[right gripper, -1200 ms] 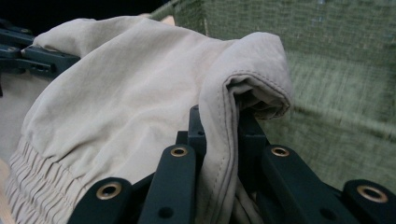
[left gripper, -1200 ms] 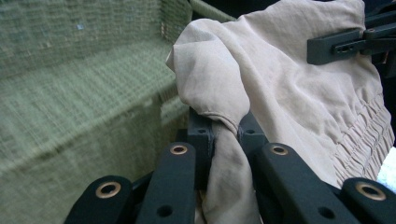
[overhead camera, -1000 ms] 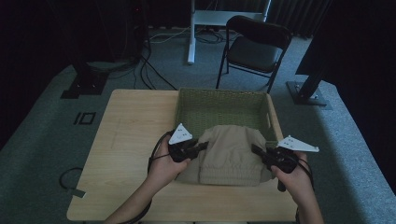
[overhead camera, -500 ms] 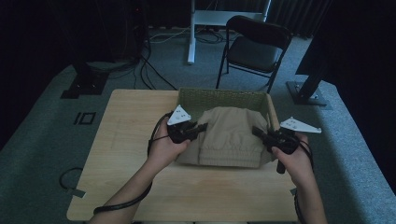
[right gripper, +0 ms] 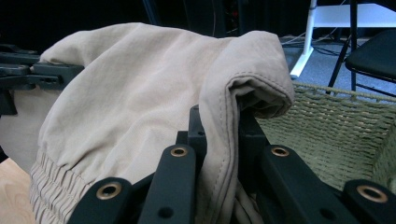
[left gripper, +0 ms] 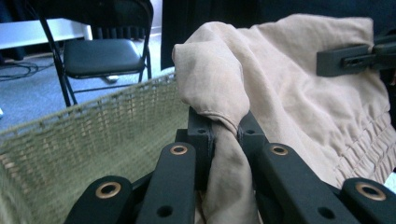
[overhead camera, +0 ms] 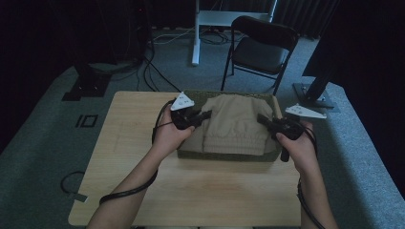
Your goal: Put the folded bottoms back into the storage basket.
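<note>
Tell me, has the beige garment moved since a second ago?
Yes. The garment, held by both grippers, has moved away from the person, off the table and over the basket.

Beige garment [overhead camera: 235,125], plain, with gathered ribbing along the waistband; tan stitching at the hems. Olive-green woven basket [overhead camera: 224,155], open mesh weave. Pale wood-grain table [overhead camera: 200,191]. Black left gripper [overhead camera: 206,115] and black right gripper [overhead camera: 261,118], brass-coloured rivets on the arms, light grey plates on top. Black chair [overhead camera: 260,45]. Grey-green carpet [overhead camera: 43,157].
</note>
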### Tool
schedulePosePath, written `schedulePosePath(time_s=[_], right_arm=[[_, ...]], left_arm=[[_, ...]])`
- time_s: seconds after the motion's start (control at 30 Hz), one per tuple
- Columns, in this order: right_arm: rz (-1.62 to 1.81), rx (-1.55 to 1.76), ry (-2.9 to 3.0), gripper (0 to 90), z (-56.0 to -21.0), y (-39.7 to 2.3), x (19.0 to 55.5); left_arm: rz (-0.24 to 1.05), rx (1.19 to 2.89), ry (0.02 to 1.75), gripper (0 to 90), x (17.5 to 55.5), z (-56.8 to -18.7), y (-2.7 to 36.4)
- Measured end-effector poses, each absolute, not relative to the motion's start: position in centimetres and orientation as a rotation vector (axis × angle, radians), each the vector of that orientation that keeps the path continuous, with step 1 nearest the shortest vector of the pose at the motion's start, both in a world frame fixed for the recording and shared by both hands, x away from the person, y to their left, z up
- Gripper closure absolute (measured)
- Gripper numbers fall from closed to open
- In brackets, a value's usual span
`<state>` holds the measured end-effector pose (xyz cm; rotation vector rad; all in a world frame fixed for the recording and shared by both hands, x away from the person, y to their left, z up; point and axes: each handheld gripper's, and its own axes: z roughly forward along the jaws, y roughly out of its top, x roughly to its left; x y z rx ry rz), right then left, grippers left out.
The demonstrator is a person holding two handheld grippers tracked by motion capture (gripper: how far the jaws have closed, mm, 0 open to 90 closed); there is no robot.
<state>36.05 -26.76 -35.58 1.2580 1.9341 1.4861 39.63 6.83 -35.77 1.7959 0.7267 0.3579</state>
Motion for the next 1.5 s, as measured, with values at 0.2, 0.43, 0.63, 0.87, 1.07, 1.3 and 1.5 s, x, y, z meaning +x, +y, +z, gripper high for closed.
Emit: schedulePosePath(time_s=[0.2,0.43,0.63,0.87,1.07,1.3,1.5], right_arm=[[1.478,1.3,1.921,80.5,-35.1,-27.0,38.9],[1.43,1.341,1.913,80.4,-35.9,-27.2,41.7],[1.386,1.336,1.922,80.4,-38.3,-27.0,44.1],[1.358,1.398,1.936,80.3,-40.8,-27.1,46.3],[1.318,1.428,1.952,80.2,-42.8,-27.1,47.7],[1.244,1.465,1.992,80.0,-45.0,-26.9,48.9],[1.199,1.484,2.019,80.0,-46.7,-26.4,49.5]], left_arm=[[0.377,1.782,0.735,82.5,42.8,-35.6,6.5],[0.373,1.745,0.779,82.5,45.6,-37.8,5.9],[0.381,1.745,0.836,82.5,47.7,-40.0,5.4],[0.35,1.751,0.911,82.4,49.3,-42.2,5.1],[0.327,1.779,0.964,82.4,50.5,-44.0,4.6],[0.314,1.82,1.008,82.3,51.2,-46.2,4.3],[0.305,1.871,1.053,82.2,51.8,-47.8,4.2]])
